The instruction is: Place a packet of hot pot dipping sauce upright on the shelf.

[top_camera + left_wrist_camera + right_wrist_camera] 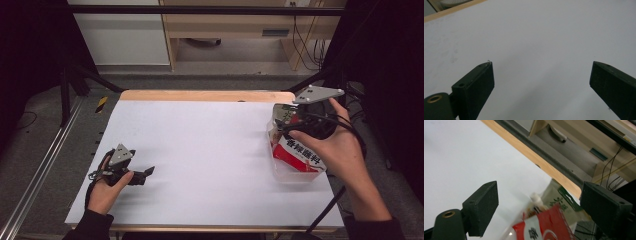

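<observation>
My right gripper (295, 122) hovers at the table's right side, over a clear plastic tub (292, 176) that holds packets. A red and white packet (300, 152) with printed characters stands in the tub, under the person's right hand. In the right gripper view my right gripper (539, 187) is open, and the red and white packet (544, 227) lies below the jaws, untouched. A pale packet with green print (559, 200) sits behind it. My left gripper (142, 175) rests low at the front left, and in its own view the left gripper (541, 67) is open over bare white surface.
A white sheet (200, 150) covers the tabletop, and a strip of wooden edge (200, 95) shows at the far side. Beyond the table stand a wooden cabinet (235, 25) and cables (305, 45). Black cables trail from the right gripper off the table's right edge.
</observation>
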The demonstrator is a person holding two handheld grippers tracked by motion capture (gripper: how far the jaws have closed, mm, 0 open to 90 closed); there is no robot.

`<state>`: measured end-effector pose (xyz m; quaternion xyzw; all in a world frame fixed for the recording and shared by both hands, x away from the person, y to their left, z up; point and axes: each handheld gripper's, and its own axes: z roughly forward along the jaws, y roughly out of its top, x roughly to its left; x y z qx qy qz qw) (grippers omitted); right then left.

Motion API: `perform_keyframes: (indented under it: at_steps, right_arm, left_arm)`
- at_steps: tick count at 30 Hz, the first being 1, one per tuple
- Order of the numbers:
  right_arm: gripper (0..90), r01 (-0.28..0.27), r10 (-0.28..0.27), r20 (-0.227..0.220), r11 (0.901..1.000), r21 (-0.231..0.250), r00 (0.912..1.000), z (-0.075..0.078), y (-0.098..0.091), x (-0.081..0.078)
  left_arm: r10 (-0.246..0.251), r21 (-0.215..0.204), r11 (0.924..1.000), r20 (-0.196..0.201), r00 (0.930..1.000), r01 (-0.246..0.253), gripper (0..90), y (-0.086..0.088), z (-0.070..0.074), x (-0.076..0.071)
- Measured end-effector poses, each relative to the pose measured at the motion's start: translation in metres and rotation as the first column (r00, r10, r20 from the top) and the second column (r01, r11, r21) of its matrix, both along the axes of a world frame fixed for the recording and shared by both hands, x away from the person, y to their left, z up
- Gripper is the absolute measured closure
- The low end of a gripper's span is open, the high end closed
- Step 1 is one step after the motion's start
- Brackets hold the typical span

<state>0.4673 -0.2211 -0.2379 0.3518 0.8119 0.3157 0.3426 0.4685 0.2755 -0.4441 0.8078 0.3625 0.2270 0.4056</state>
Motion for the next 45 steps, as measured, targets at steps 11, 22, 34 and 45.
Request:
perform_keyframes:
  at_steps: [11, 22, 34, 45]
  right_arm:
    - [15.5, -0.061, 0.058, 0.037, 0.9947, 0.082, 0.9976, -0.006, 0.057, 0.003]
    - [14.1, -0.097, 0.093, 0.029, 0.9829, 0.157, 0.9952, -0.045, 0.103, 0.003]
    - [12.5, -0.107, 0.12, -0.055, 0.9756, 0.192, 0.9913, -0.11, 0.126, 0.013]
    - [9.6, -0.071, 0.094, -0.133, 0.9832, 0.168, 0.9867, -0.193, 0.139, 0.022]
  left_arm:
    - [0.004, 0.001, 1.0, 0.003, 1.0, -0.004, 5.8, 0.001, 0.0, 0.0]
    - [0.007, 0.004, 1.0, 0.005, 1.0, -0.007, 5.8, 0.002, 0.001, 0.0]
    - [0.008, 0.005, 1.0, 0.004, 1.0, -0.008, 5.5, 0.003, 0.0, 0.001]
    - [0.013, 0.008, 0.9999, 0.0, 0.9999, -0.013, 5.3, 0.003, -0.002, 0.003]
